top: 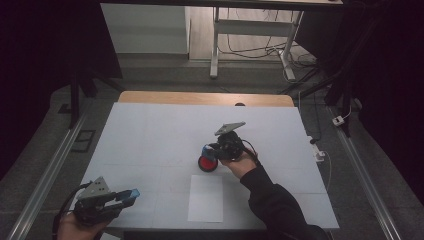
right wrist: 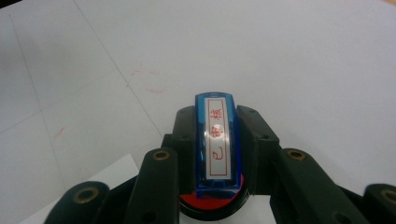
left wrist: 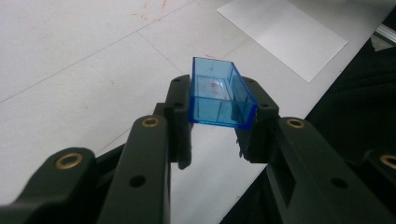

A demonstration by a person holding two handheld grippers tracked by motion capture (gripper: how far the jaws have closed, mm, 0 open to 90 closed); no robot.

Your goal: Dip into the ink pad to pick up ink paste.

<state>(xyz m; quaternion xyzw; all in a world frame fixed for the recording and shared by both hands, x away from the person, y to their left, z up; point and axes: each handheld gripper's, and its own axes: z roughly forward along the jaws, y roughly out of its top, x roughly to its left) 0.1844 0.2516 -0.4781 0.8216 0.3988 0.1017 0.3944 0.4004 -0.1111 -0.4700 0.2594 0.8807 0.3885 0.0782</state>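
Blue cap (left wrist: 219, 95) off, clamped in left gripper (left wrist: 215, 122); right gripper (right wrist: 215, 144) grips stamp (right wrist: 215, 142) on red ink pad (top: 207, 163). Paper (top: 206, 198) still unstamped.

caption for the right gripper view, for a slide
Right gripper clamps a blue stamp with a red-lettered label, held over a red ink pad on the white table.

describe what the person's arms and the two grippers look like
Both grippers are black, each with two chunky jaws dotted with brass-coloured rivets and screw holes. The left gripper and right gripper each carry a grey three-cornered plate on top. A dark cable trails from the left one near the table's edge. The right forearm wears a black long sleeve.
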